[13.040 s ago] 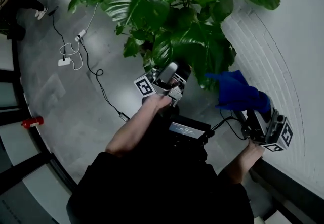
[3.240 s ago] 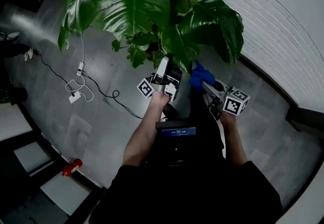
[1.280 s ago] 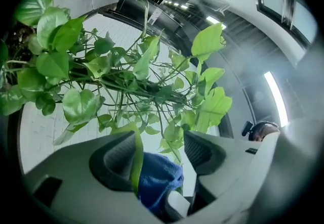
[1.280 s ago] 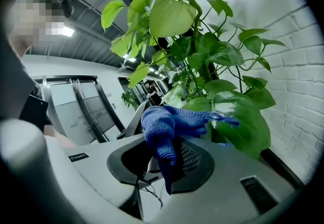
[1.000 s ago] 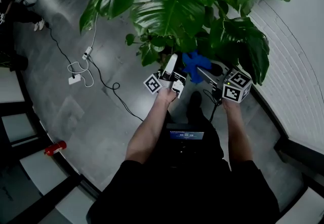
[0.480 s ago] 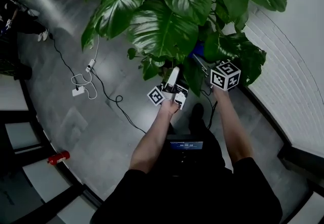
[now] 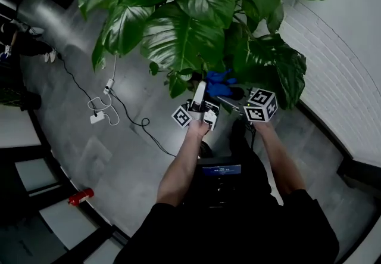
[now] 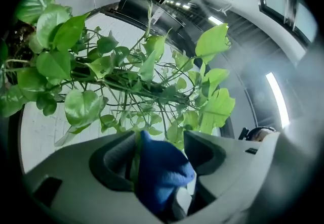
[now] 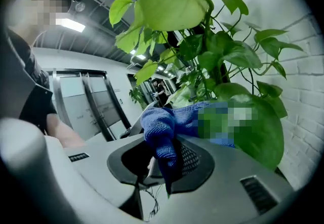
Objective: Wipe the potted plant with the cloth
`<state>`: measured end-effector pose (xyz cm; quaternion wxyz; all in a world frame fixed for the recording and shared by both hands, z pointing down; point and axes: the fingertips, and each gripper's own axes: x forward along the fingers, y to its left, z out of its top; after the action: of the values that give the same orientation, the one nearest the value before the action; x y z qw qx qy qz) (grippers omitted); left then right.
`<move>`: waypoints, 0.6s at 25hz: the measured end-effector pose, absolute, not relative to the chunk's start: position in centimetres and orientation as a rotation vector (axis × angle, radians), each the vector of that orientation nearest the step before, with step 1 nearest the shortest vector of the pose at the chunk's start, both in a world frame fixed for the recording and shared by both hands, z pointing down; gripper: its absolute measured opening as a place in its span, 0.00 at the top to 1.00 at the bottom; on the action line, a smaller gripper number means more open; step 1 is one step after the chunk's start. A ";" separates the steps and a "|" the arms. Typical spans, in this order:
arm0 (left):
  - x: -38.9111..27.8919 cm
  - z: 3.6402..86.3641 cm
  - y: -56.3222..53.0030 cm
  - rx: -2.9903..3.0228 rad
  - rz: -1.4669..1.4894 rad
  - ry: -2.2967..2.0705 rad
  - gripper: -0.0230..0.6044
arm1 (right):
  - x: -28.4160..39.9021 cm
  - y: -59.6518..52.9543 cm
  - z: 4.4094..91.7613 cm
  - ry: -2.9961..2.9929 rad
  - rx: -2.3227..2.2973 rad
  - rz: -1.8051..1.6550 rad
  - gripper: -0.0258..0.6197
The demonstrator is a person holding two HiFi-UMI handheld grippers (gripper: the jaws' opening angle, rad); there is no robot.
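The potted plant (image 7: 184, 36) spreads large green leaves over the top of the head view. My right gripper (image 7: 226, 98) is shut on the blue cloth (image 7: 219, 84), which bunches just under the leaves. In the right gripper view the cloth (image 9: 161, 128) hangs over the closed jaws of the right gripper (image 9: 167, 160) against a broad leaf (image 9: 263, 139). My left gripper (image 7: 201, 89) points up beside it. Its jaws stand apart in the left gripper view (image 8: 161, 142), with the cloth (image 8: 161, 172) and a thin leaf edge (image 8: 135, 160) between them.
White cables and a power strip (image 7: 98, 115) trail over the grey floor at left. A red object (image 7: 80, 196) lies lower left. A white brick wall (image 7: 339, 60) curves along the right. A small screen (image 7: 217, 169) sits at my chest.
My right gripper went up with the cloth under the leaves, then came back down to the left gripper's tip. The left gripper stayed put.
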<state>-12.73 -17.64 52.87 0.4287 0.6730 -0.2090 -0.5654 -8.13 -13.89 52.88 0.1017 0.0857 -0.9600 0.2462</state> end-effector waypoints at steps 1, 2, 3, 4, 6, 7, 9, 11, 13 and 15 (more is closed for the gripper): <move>-12.7 52.8 -17.6 1.682 -1.408 -0.522 0.50 | -7.8 -12.9 53.1 -2.827 0.234 0.734 0.79; -12.7 52.8 -17.5 1.684 -1.404 -0.523 0.50 | -7.3 -12.0 53.1 -2.825 0.228 0.745 0.79; -12.8 52.9 -17.4 1.685 -1.400 -0.526 0.50 | -6.8 -11.4 52.8 -2.832 0.234 0.758 0.79; -12.9 53.2 -17.2 1.684 -1.397 -0.531 0.50 | -6.1 -11.1 52.3 -2.847 0.251 0.771 0.79; -13.0 53.9 -17.0 1.675 -1.390 -0.546 0.50 | -4.5 -11.1 50.6 -2.897 0.307 0.789 0.79; -13.1 54.4 -16.8 1.667 -1.384 -0.558 0.50 | -3.5 -11.5 49.6 -2.928 0.346 0.796 0.79; -13.0 55.8 -16.3 1.649 -1.370 -0.582 0.50 | -1.6 -12.5 47.7 -2.993 0.436 0.803 0.79; -12.7 57.2 -15.9 1.625 -1.353 -0.602 0.50 | 0.4 -14.2 46.0 -3.041 0.550 0.784 0.79; -12.1 58.6 -15.5 1.602 -1.332 -0.619 0.50 | 2.0 -15.9 45.2 -3.058 0.659 0.752 0.79; -11.3 59.8 -15.2 1.585 -1.314 -0.629 0.49 | 2.9 -17.4 45.1 -3.046 0.740 0.712 0.79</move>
<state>-11.33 -15.20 59.76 0.4743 0.6482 -0.2570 -0.5374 2.90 -17.44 45.10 -0.0364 0.2302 -0.9470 0.2213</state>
